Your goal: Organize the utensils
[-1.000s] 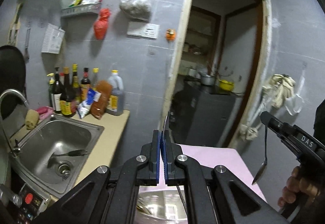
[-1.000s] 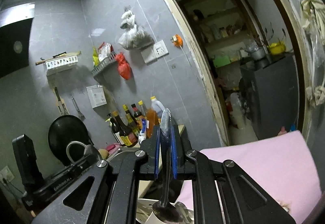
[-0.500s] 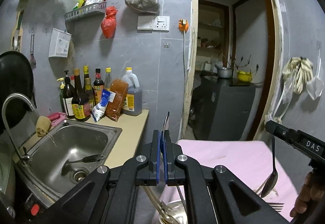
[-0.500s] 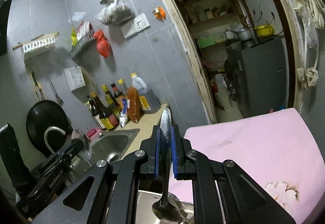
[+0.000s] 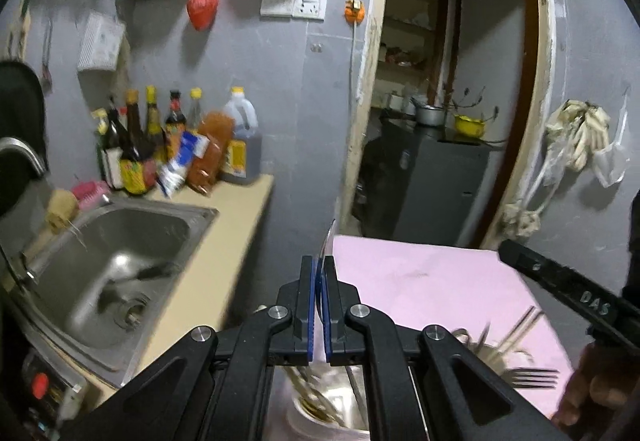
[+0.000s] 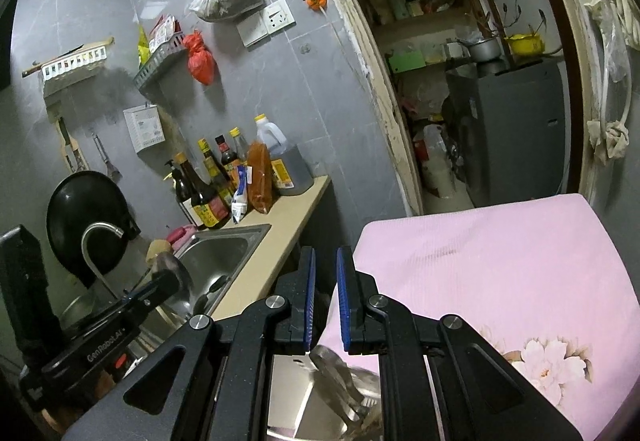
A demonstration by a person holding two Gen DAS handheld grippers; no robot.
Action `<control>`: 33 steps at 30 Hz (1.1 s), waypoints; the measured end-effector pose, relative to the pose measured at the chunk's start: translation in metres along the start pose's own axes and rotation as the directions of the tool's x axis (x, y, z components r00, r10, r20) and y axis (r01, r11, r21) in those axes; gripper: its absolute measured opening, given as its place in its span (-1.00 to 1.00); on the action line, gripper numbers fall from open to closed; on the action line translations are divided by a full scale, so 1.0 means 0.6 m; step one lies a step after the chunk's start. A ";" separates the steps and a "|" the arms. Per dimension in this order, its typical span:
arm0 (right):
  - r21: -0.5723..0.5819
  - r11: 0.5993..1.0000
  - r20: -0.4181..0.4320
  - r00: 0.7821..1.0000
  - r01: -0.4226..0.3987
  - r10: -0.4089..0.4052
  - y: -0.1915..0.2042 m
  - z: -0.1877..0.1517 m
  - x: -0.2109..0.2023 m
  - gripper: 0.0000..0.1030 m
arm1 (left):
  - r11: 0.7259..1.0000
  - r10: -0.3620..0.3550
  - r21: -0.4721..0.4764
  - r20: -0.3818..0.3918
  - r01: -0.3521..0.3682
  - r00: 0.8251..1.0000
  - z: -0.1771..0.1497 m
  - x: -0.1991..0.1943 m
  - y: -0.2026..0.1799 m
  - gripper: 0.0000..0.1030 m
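Spoon (image 5: 329, 241) still clamped in left fingers (image 5: 306, 305); right fingers (image 6: 344, 301) now apart, their spoon gone.

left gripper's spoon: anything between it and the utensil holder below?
Nothing visible blocks it. The left gripper is shut on the spoon, directly above the utensil holder. The holder already contains utensils, blurred, so the opening is partly filled. The right gripper is open, off to the side.

The sink (image 5: 120, 237) was brushed steel, the cloth (image 6: 500, 265) soft pink fabric, the counter (image 6: 280, 237) smooth and matt, the fork (image 5: 532, 377) shiny metal.
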State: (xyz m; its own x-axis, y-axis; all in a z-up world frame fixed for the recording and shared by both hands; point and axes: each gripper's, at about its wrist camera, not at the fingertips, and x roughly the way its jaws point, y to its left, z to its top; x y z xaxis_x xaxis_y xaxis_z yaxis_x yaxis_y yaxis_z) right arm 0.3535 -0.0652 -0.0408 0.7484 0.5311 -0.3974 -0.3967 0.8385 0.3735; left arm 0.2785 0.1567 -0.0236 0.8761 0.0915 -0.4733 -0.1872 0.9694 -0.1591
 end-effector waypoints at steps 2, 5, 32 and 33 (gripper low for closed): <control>0.001 1.000 -0.003 1.000 0.000 0.000 -0.001 -0.001 -0.009 -0.80 | 0.999 -0.034 -0.035 -0.037 0.032 0.999 -0.005 -0.001 0.005 -0.91; -0.004 1.000 0.006 1.000 0.006 -0.006 -0.005 -0.002 -0.025 -0.80 | 0.997 -0.060 -0.055 -0.053 0.057 0.997 -0.011 -0.009 0.008 -0.89; -0.100 0.982 0.203 0.970 0.158 -0.135 -0.063 0.005 -0.343 0.26 | 0.988 -0.140 -0.052 0.098 0.146 0.985 -0.039 -0.208 -0.112 0.73; -0.102 0.981 0.202 0.969 0.166 -0.143 -0.065 0.003 -0.353 0.30 | 0.988 -0.139 -0.051 0.104 0.145 0.985 -0.043 -0.218 -0.116 0.79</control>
State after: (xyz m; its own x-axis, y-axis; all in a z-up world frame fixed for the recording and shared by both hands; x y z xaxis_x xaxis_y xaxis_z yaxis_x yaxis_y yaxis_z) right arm 0.2111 -0.2105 0.0303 0.8894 0.3699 -0.2686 -0.3189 0.9230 0.2152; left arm 0.1656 0.0712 0.0267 0.9352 -0.0212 -0.3534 -0.0804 0.9594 -0.2703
